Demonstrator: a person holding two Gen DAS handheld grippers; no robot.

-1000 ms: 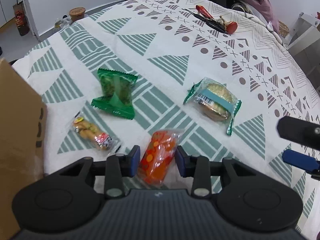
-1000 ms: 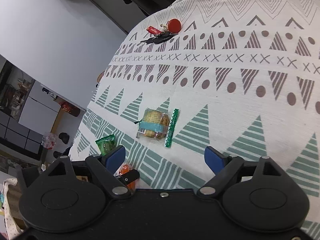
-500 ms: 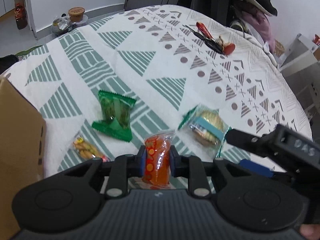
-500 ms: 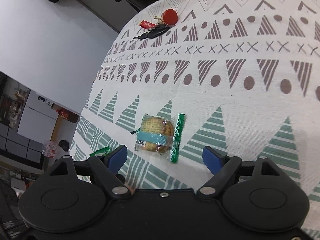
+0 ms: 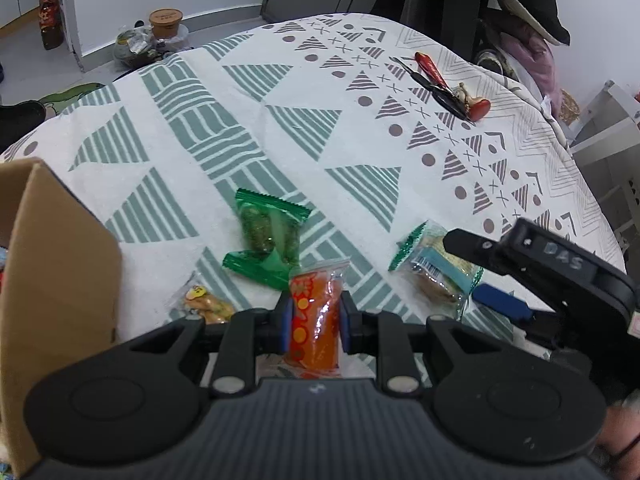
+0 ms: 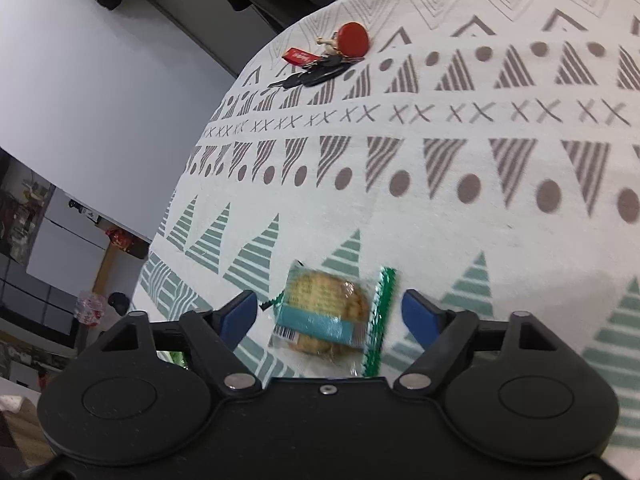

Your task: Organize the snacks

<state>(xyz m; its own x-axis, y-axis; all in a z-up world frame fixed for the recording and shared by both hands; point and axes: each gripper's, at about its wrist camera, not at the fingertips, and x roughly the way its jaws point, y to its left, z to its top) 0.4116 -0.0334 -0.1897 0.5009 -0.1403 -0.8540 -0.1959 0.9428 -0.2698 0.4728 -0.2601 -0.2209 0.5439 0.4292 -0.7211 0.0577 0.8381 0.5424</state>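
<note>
Cardboard box [image 5: 60, 280] beside left gripper [image 5: 314, 322]

The cookie packet [image 6: 324, 316] lies between the right hand-held gripper [image 6: 326, 312]'s closing jaws; a key bunch [image 6: 320, 66] lies far beyond.

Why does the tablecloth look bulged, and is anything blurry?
Both wrist views are fisheye, so the patterned tablecloth curves like a dome. Left wrist view: sharp, with glare on the orange snack packet. Right wrist view: slightly smeared, blurring the clear-wrapped cookie packet; soft, even light.
</note>
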